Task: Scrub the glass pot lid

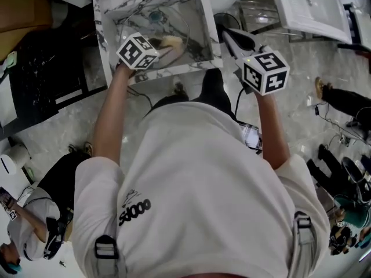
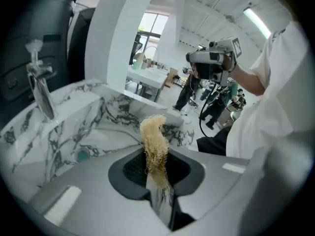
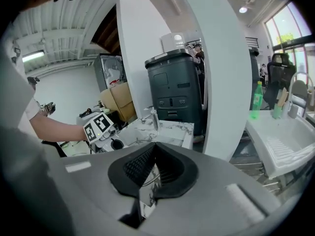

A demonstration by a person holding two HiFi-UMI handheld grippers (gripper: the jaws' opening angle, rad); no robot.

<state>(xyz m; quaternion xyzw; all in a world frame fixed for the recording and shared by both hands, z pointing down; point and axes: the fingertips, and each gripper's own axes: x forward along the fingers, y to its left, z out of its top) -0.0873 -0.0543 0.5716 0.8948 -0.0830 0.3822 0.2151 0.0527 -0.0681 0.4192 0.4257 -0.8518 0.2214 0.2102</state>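
The glass pot lid (image 1: 186, 26) lies in the marble sink (image 1: 104, 22), its clear dome over the teal drain (image 1: 155, 16). My left gripper (image 1: 164, 47) reaches into the sink from the near side and is shut on a tan loofah scrubber (image 1: 173, 41), which rests at the lid's near part. In the left gripper view the loofah scrubber (image 2: 153, 141) sticks up from between the shut jaws of the left gripper (image 2: 158, 188). My right gripper (image 1: 233, 39) hangs outside the sink's right wall, shut and empty. In its own view the right gripper (image 3: 151, 173) points toward the sink (image 3: 167, 129).
A chrome faucet (image 2: 40, 85) stands at the sink's back. A white sink unit (image 1: 307, 4) with a wire rack is to the right. A dark bin (image 3: 177, 90) stands behind the marble sink. People (image 1: 35, 225) stand or crouch on the floor, and cables (image 1: 239, 106) trail there.
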